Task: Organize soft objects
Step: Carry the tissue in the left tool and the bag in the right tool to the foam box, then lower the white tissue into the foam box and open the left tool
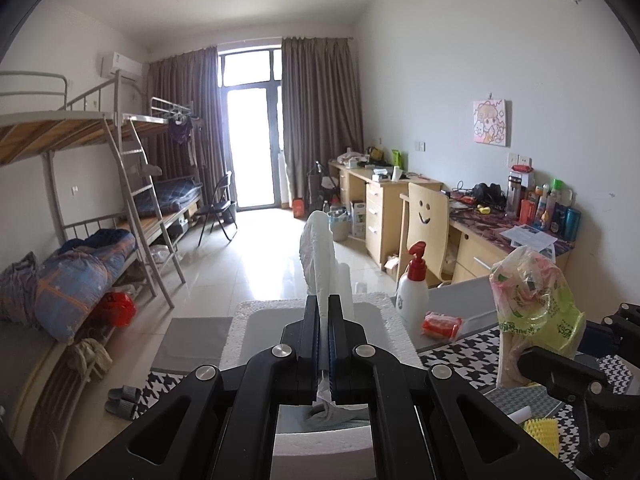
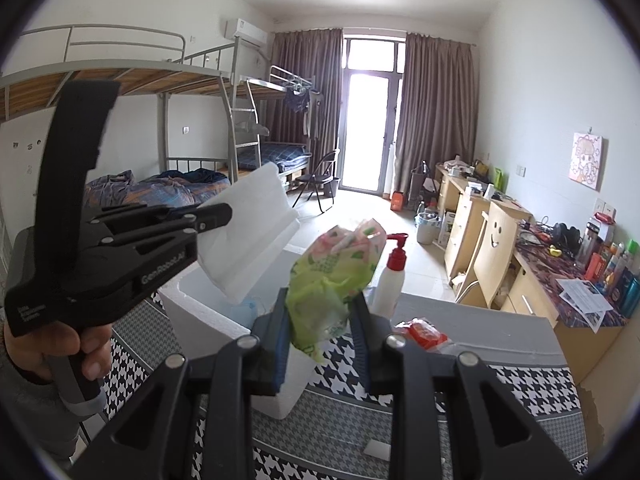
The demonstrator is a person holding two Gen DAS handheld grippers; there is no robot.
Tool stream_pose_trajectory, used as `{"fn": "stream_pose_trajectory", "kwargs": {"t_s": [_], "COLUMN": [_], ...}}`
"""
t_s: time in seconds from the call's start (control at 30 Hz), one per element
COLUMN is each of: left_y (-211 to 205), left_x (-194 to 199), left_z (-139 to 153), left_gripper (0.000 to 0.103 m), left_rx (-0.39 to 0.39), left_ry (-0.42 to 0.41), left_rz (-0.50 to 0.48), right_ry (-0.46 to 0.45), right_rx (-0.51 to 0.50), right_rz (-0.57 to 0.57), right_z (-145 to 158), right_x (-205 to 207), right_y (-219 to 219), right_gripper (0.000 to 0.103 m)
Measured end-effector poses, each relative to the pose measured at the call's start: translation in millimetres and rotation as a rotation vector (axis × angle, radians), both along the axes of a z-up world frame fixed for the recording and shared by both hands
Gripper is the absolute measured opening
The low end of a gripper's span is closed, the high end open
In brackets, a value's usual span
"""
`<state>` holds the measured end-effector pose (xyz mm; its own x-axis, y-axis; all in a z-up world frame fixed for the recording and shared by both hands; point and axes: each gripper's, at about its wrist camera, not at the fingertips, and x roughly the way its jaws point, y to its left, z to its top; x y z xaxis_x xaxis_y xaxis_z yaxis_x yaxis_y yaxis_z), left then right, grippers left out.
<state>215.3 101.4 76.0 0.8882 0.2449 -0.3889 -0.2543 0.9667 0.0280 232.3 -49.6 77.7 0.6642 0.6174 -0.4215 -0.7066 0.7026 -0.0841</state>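
Above the white foam box [image 2: 188, 292] on the houndstooth-covered tabletop [image 2: 520, 384], the left tool [image 1: 324, 320] was clamped fully shut on the box's white foam lid [image 2: 248, 232], holding it raised and tilted over the open box. Just to its right, the right tool [image 2: 320, 320] stood partly open, its pads pressed on a crumpled green-and-pink plastic bag [image 2: 332, 276] held up beside a red-capped pump bottle [image 2: 390, 280].
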Motion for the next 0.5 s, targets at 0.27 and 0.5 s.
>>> {"fn": "stream_pose_trajectory", "kwargs": {"t_s": [0.27,0.5], "left_y": [11.4,16.1], "left_x": [13.5,19.7], "left_z": [-12.5,-22.2], "left_gripper": [0.003,0.004], "left_rx": [-0.022,-0.039], "left_ry": [0.053,0.09], "left_rz": [0.015,0.004], "right_ry": [0.006,0.017], "right_rx": [-0.031,-0.045], "right_rz": [0.013,0.008], "right_z": [-5.2,-7.5], "right_x": [1.5,8.2], "right_y": [12.0,17.8], "right_gripper": [0.032,0.032]}}
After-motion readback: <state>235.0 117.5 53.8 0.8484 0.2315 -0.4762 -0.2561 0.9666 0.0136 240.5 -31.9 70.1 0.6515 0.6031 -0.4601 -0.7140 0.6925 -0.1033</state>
